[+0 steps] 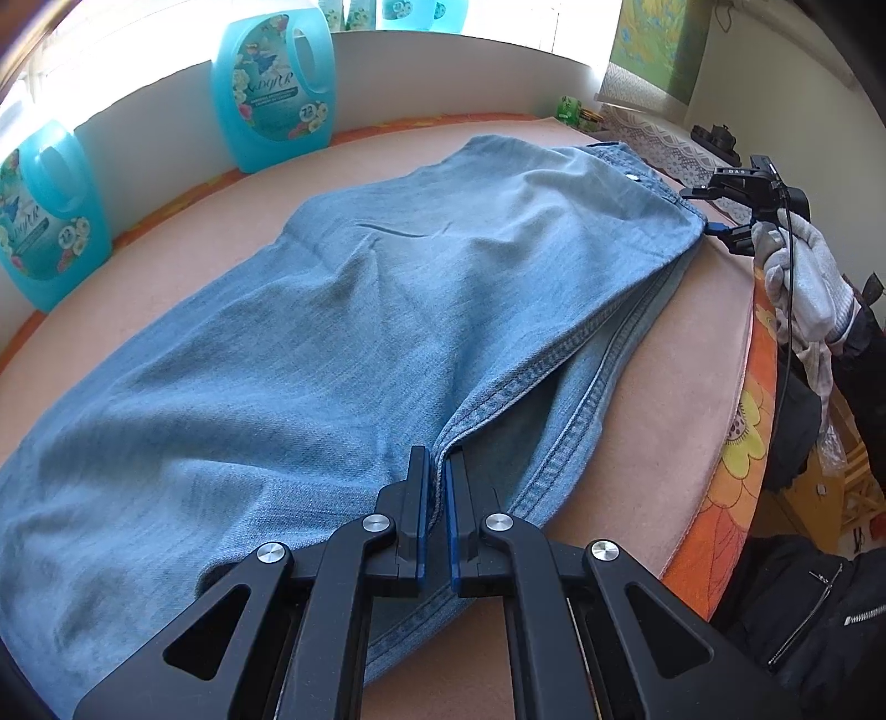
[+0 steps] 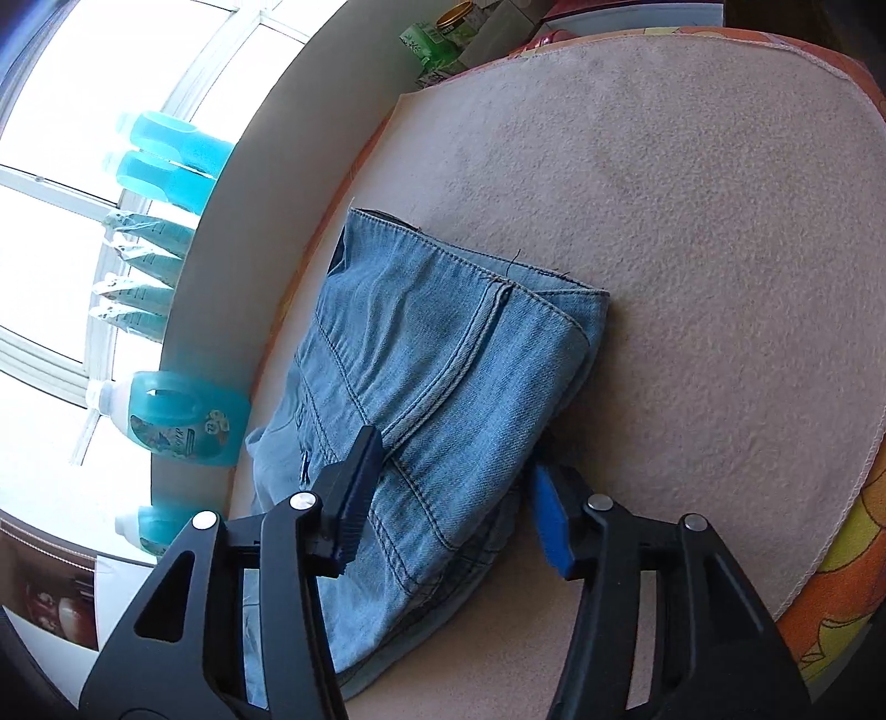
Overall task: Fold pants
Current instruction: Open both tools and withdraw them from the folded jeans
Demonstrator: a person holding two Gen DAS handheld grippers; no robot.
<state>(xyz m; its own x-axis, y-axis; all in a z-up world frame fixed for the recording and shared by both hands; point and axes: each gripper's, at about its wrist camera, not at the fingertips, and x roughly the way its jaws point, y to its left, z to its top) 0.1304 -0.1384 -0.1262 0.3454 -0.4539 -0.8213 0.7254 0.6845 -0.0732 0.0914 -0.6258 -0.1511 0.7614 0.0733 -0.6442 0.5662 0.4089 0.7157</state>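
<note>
Light blue denim pants [image 1: 387, 310] lie on a pink mat [image 1: 692, 399], one half folded over the other. My left gripper [image 1: 437, 471] is shut on the pants' near seam edge. My right gripper [image 2: 454, 459] is open, its fingers on either side of the waistband corner of the pants [image 2: 443, 354], touching or just above the cloth. In the left wrist view the right gripper [image 1: 714, 213] shows at the far waistband corner, held by a gloved hand [image 1: 803, 271].
Blue detergent bottles [image 1: 271, 83] stand along the white wall by the window, also in the right wrist view [image 2: 183, 415]. An orange flowered cloth [image 1: 736, 443] covers the table under the mat. Small jars [image 2: 443, 33] stand at the far end.
</note>
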